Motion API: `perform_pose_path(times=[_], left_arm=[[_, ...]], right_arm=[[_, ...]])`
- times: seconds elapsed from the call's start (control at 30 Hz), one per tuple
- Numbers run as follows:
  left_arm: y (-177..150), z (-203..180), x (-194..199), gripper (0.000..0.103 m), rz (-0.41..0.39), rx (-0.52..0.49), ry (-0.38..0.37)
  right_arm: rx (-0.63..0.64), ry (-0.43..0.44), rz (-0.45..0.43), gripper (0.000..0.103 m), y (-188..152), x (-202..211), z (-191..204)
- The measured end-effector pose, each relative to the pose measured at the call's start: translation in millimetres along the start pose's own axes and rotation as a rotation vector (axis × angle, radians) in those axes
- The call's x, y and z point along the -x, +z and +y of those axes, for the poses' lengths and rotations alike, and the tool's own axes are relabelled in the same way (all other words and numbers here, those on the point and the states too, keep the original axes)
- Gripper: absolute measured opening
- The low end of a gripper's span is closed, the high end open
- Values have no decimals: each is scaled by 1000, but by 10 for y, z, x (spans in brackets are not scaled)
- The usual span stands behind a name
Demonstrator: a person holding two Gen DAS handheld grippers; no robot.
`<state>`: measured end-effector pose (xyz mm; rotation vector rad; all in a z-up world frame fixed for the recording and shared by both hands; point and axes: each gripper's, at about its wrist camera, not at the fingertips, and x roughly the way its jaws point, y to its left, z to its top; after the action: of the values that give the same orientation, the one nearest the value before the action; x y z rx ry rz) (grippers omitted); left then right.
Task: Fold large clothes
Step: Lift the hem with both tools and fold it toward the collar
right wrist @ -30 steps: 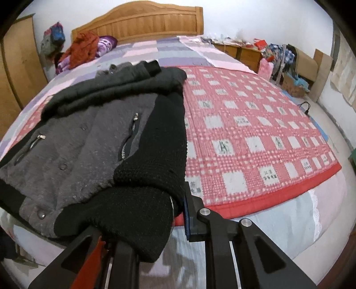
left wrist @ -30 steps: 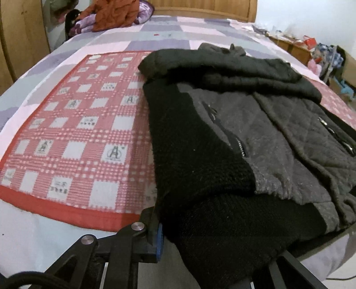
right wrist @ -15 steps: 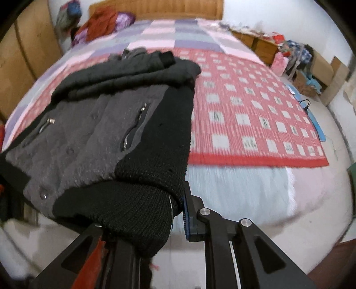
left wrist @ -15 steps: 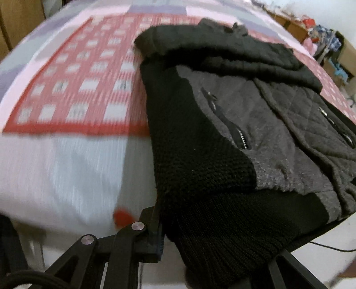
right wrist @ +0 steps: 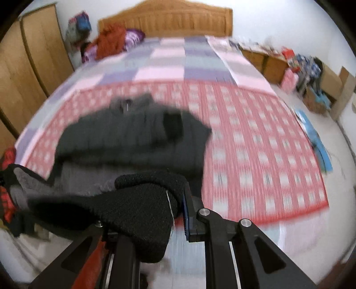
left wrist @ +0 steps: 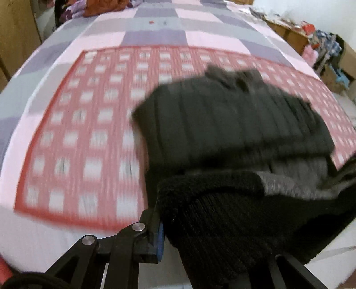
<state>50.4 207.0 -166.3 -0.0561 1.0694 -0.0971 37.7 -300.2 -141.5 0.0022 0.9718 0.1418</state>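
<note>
A grey and black jacket [left wrist: 233, 124] lies on the red checked blanket [left wrist: 89, 137] on the bed; it also shows in the right wrist view [right wrist: 133, 137], blurred. My left gripper [left wrist: 213, 242] is shut on the jacket's black knit hem, lifted off the bed and carried over the body. My right gripper [right wrist: 144, 217] is shut on the other black knit corner of the hem, also raised. The grey lower part [left wrist: 289, 184] folds up between them. The inner fingers are hidden by cloth.
The bed has a pink and purple patchwork cover [right wrist: 173, 64] and a wooden headboard [right wrist: 169, 20]. Orange and purple clothes [right wrist: 111, 42] lie by the pillows. A wardrobe [right wrist: 26, 73] stands left. Boxes and clutter [right wrist: 316, 84] sit on the floor right.
Both grippers have lifted the jacket's hem and swung it up and forward toward the collar. The lower half now folds over the upper half. The views are motion-blurred.
</note>
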Motion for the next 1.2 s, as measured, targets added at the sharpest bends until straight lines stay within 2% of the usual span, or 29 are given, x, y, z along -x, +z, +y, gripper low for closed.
perform_pose_path(times=[0.13, 0.27, 0.4, 0.5, 0.6, 0.67, 0.73, 0.8, 0.9, 0.97, 1.1, 1.2], left_arm=[[927, 90, -556, 14, 29, 60, -4], [1618, 113, -1298, 15, 97, 97, 16], [1919, 124, -2098, 17, 203, 145, 61], [1886, 155, -2551, 22, 299, 202, 82], [1873, 183, -2665, 24, 308, 233, 64], [1924, 192, -2644, 24, 324, 206, 42], [2014, 230, -2594, 24, 366, 187, 7], [2125, 229, -2510, 24, 406, 133, -52], [2307, 179, -2365, 31, 457, 20, -95], [2387, 131, -2269, 35, 480, -38, -124], [2489, 51, -2211, 37, 500, -117, -97], [2478, -8, -2308, 40, 528, -155, -48]], right_arm=[[-24, 42, -35, 15, 813, -621, -171], [-91, 57, -6, 15, 1461, -1428, -379], [-176, 48, 107, 15, 1813, -2305, -529], [-208, 25, 217, 15, 1869, -2888, -574], [-215, 18, 306, 16, 1801, -3265, -599], [-214, 30, 303, 20, 1795, -3310, -624], [-183, 34, 311, 38, 1838, -3287, -644], [-136, 25, 316, 53, 1924, -3217, -670], [-85, 51, 341, 67, 2022, -3149, -768], [-16, 69, 379, 70, 2089, -3115, -778], [121, 71, 449, 72, 2230, -3080, -645], [258, 8, 473, 79, 2292, -3008, -524]])
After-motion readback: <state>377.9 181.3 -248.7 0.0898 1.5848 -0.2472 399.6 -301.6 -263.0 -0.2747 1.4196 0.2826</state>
